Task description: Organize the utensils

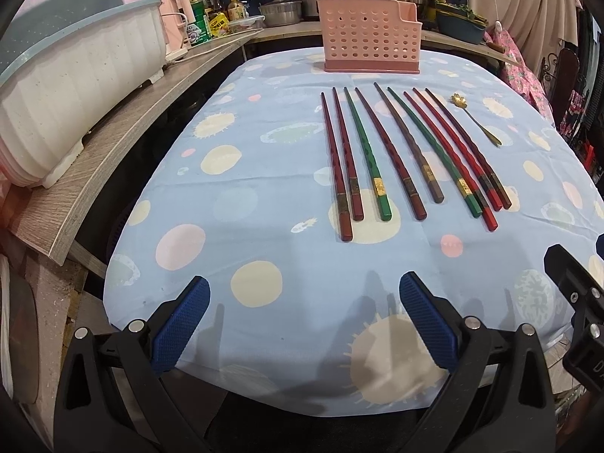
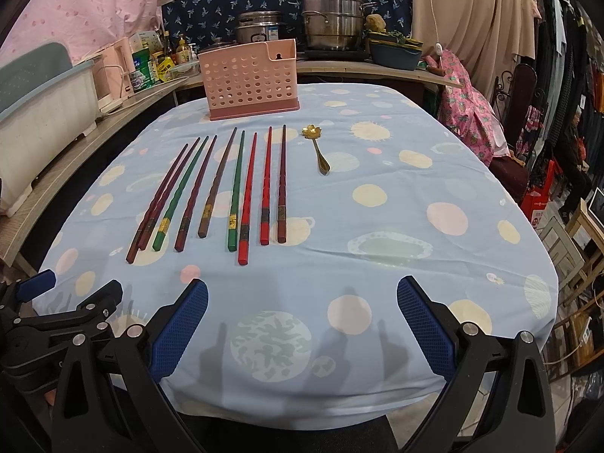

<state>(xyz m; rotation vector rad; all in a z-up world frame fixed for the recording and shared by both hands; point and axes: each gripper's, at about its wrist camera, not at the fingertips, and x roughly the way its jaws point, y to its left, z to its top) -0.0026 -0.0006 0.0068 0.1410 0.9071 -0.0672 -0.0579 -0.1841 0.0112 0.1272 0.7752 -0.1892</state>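
Observation:
Several chopsticks (image 1: 400,154) in red, green and brown lie side by side on the blue spotted tablecloth (image 1: 264,173); they also show in the right wrist view (image 2: 226,192). A small gold spoon (image 1: 476,120) lies to their right, seen also in the right wrist view (image 2: 318,148). A pink perforated utensil holder (image 1: 370,37) stands upright at the far end of the table, seen too in the right wrist view (image 2: 251,79). My left gripper (image 1: 304,294) is open and empty near the table's front edge. My right gripper (image 2: 302,296) is open and empty beside it.
A white dish rack (image 1: 71,102) sits on a wooden shelf (image 1: 124,139) at the left. Steel pots (image 2: 332,19), bottles (image 2: 151,62) and a blue basin (image 2: 394,56) stand on the counter behind the table. Chairs and hanging clothes (image 2: 468,113) are at the right.

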